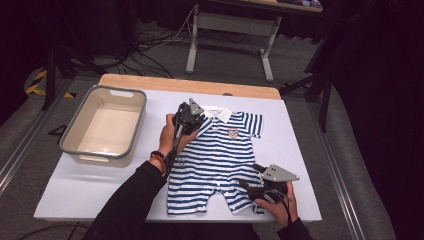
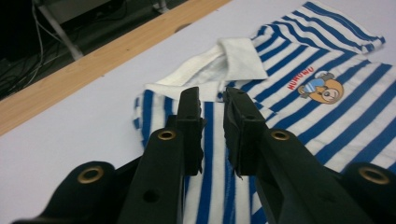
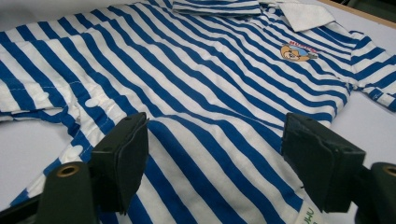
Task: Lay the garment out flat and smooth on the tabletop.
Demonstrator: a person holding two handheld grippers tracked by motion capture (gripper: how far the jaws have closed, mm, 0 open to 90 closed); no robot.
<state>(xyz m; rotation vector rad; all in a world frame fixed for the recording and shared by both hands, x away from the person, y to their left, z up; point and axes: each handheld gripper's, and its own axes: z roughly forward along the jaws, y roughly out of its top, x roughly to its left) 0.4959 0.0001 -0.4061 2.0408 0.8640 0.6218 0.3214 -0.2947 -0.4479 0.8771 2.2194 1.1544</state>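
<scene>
A blue-and-white striped baby romper (image 1: pixel 220 160) with a white collar (image 2: pixel 233 56) and a cartoon badge (image 3: pixel 296 51) lies flat, front up, on the white table cover (image 1: pixel 80 190). My left gripper (image 1: pixel 196 121) rests at the romper's left shoulder just below the collar. In the left gripper view its jaws (image 2: pixel 212 100) stand a narrow gap apart, with the flat fabric under them and nothing pinched. My right gripper (image 1: pixel 248 177) hovers over the romper's right leg, and its jaws (image 3: pixel 215 130) are wide open above the stripes.
A grey plastic bin (image 1: pixel 92 90) stands empty at the table's left. The wooden table edge (image 1: pixel 190 85) runs along the far side. Beyond it are table legs (image 1: pixel 192 45) and cables on the floor. Bare white cover lies left and right of the romper.
</scene>
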